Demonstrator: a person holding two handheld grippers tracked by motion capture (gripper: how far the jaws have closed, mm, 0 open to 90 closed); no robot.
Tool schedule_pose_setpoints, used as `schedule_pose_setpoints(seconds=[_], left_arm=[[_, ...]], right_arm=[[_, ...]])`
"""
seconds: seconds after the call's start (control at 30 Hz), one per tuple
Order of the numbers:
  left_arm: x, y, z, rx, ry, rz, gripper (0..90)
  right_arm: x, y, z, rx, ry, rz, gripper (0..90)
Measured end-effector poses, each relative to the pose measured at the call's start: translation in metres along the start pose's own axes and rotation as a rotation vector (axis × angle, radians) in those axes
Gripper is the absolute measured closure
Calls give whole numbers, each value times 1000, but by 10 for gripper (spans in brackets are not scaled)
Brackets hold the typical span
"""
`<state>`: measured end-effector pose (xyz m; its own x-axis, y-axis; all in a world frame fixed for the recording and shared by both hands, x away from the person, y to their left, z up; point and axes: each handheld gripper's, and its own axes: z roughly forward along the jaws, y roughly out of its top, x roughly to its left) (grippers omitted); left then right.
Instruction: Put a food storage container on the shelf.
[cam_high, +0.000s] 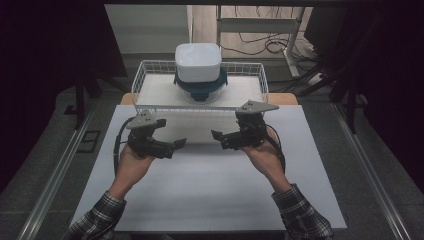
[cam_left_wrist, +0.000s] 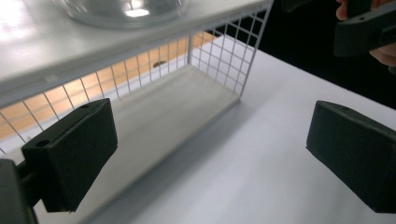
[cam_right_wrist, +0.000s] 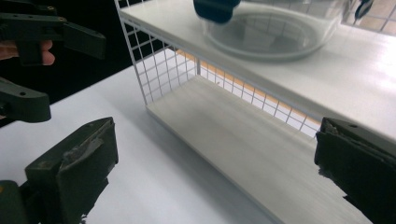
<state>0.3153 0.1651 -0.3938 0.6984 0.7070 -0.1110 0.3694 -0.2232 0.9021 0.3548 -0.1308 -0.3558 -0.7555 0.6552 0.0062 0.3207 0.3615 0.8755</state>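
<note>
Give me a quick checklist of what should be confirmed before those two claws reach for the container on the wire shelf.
1. Left claw open and holding nothing: ok.
2. Right claw open and holding nothing: ok.
3. Container upright on the top of the wire shelf: ok.
4. White lid seated on the container: appears ok; whether it is latched, cannot tell.
5. White table bare between the claws and the shelf: ok.
6. Contents of the container: cannot tell.

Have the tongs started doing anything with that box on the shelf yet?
Nothing looks done yet. The lidded container sits untouched on the wire shelf. The left tongs and right tongs hover open over the white table, holding nothing. Any job remains ahead.
</note>
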Motion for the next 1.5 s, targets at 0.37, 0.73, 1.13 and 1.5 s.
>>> schedule_pose_setpoints(seconds=[0.37, 0.73, 1.13, 1.5], left_arm=[[-13, -27, 6, 14, 6, 18, 17], [-25, -53, 13, 46, -11, 34, 18], [-26, -84, 12, 78, 3, 16, 16], [-29, -100, 1, 85, 22, 14, 15]], right_arm=[[8, -29, 2, -4, 22, -13, 0], [16, -57, 7, 10, 35, -12, 0], [20, -84, 3, 23, 31, -11, 0], [23, -99, -10, 37, 30, -24, 0]])
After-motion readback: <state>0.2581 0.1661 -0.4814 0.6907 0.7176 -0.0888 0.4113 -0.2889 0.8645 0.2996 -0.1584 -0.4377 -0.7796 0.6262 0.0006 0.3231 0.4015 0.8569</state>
